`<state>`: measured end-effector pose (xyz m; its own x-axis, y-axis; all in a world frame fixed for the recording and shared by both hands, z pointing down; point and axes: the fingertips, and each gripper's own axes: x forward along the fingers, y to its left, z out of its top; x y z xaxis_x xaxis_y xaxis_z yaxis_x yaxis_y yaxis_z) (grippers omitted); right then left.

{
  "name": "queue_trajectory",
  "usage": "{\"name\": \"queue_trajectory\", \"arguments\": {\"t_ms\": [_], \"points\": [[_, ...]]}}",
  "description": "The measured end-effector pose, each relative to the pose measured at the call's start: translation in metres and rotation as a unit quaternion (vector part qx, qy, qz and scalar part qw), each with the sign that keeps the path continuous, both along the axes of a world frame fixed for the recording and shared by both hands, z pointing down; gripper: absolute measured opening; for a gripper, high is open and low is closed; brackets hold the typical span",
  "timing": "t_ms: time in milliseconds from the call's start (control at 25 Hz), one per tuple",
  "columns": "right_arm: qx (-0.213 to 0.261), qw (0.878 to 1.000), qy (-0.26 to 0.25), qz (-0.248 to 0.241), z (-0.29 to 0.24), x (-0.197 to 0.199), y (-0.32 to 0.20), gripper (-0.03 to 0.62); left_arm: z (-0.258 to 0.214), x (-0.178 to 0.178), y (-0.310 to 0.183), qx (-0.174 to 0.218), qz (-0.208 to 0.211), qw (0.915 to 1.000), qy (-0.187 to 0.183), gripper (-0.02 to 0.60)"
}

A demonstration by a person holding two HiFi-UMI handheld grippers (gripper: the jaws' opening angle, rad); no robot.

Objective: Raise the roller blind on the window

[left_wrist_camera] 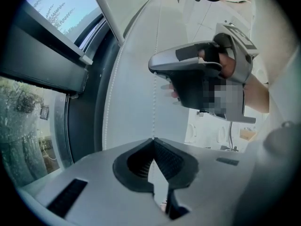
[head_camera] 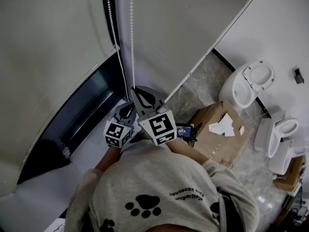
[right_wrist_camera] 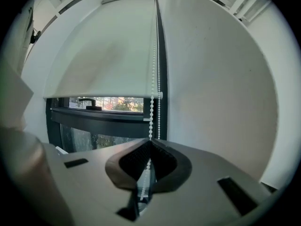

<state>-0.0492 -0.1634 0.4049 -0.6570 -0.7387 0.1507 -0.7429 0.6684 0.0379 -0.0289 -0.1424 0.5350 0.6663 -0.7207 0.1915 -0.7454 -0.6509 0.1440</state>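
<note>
So the roller blind point(right_wrist_camera: 103, 51) is hanging most of the way down the window point(right_wrist_camera: 106, 126). There's only a strip of glass and the handle showing under its bottom bar. The bead chain point(right_wrist_camera: 152, 79) runs down the right edge of the blind, tight to the wall.

Both tools are on it. The right gripper point(right_wrist_camera: 150, 141) is pinched closed with a strand of beads running straight through its tips. The left gripper point(left_wrist_camera: 153, 139) is also squeezed closed on a strand that rises from its tips, and it sits just below and nearer than the right one. I honestly can't tell if they've got the same strand or one each.

My take is this is a hand-over-hand pull, so a few tips:
- Pull straight down along the chain, not out toward yourself, or the beads may skip off the sprocket up top.
- Only let one gripper go while the other is clamped on, otherwise the blind could drop back.
- Watch the bottom bar. If it goes down rather than up, you're on the wrong strand.
- Short, even strokes, since beads slip easily in flat pads.
</note>
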Motion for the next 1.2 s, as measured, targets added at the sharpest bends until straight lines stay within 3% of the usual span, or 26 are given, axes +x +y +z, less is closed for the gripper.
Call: {"name": "queue_trajectory", "arguments": {"t_ms": [280,360,480,680,800,1080,1200], "points": [[-0.005,1.0,-0.004,-0.001,0.003,0.0,-0.002,0.009,0.0,-0.003,0.004,0.006,0.001,1.0,0.004,0.012],[-0.003,1.0,-0.004,0.0,0.003,0.0,-0.002,0.009,-0.015,-0.005,0.005,0.008,0.006,0.9995,0.03,0.155],[-0.001,1.0,-0.007,-0.001,0.003,0.0,-0.003,0.009,-0.047,-0.013,0.003,0.026,0.006,0.9988,0.04,0.152],[0.005,1.0,-0.009,-0.003,0.002,-0.002,-0.001,0.009,-0.093,-0.04,-0.003,0.082,-0.028,0.9963,-0.005,0.136],[0.007,1.0,-0.012,-0.007,0.001,-0.004,0.002,0.009,-0.124,-0.055,-0.005,0.093,-0.043,0.9947,0.01,0.127],[0.012,1.0,-0.012,-0.008,0.001,-0.004,-0.001,0.009,-0.21,-0.036,-0.006,0.114,0.01,0.9912,0.067,0.11],[0.014,1.0,-0.012,-0.007,-0.001,-0.006,-0.003,0.009,-0.239,-0.025,-0.007,0.131,0.032,0.9884,0.071,0.078]]}}
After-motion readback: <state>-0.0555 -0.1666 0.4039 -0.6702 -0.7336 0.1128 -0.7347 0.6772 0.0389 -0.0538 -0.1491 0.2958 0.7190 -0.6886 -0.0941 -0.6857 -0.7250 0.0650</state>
